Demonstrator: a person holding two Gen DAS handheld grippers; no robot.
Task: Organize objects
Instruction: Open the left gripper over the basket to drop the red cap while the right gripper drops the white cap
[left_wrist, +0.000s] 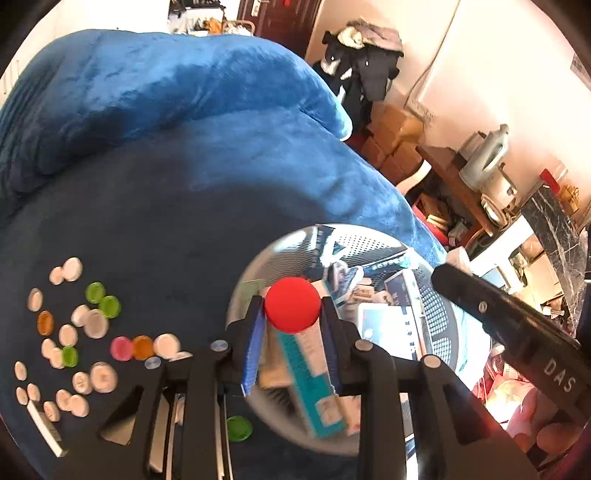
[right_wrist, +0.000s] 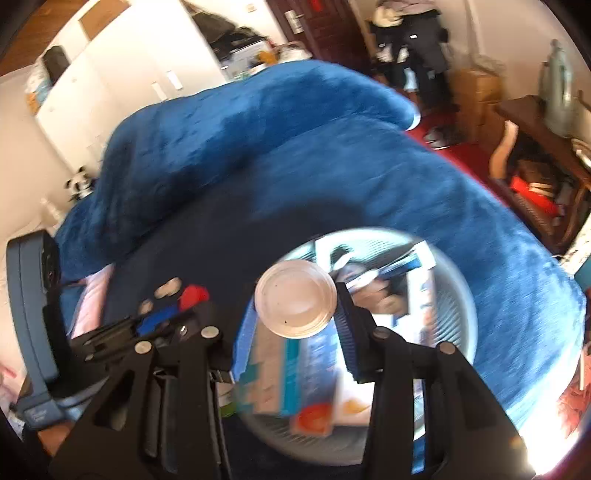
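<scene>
My left gripper (left_wrist: 292, 312) is shut on a red bottle cap (left_wrist: 291, 304), held over a round perforated metal bowl (left_wrist: 436, 306) filled with small boxes. My right gripper (right_wrist: 296, 308) is shut on a larger clear cap (right_wrist: 295, 299), also above the bowl (right_wrist: 454, 295). Several loose caps (left_wrist: 94, 325), white, green, orange and pink, lie scattered on the blue blanket (left_wrist: 166, 177) to the left. The right gripper's black body (left_wrist: 509, 325) shows at the right edge of the left wrist view. In the right wrist view the left gripper (right_wrist: 192, 295) shows with the red cap.
A green cap (left_wrist: 239, 427) lies below the left gripper's frame. The bowl rests on a bed covered by the blue blanket (right_wrist: 258, 147). Cluttered shelves and cardboard boxes (left_wrist: 395, 147) stand beyond the bed's right side. White cupboards (right_wrist: 122, 74) stand at the far left.
</scene>
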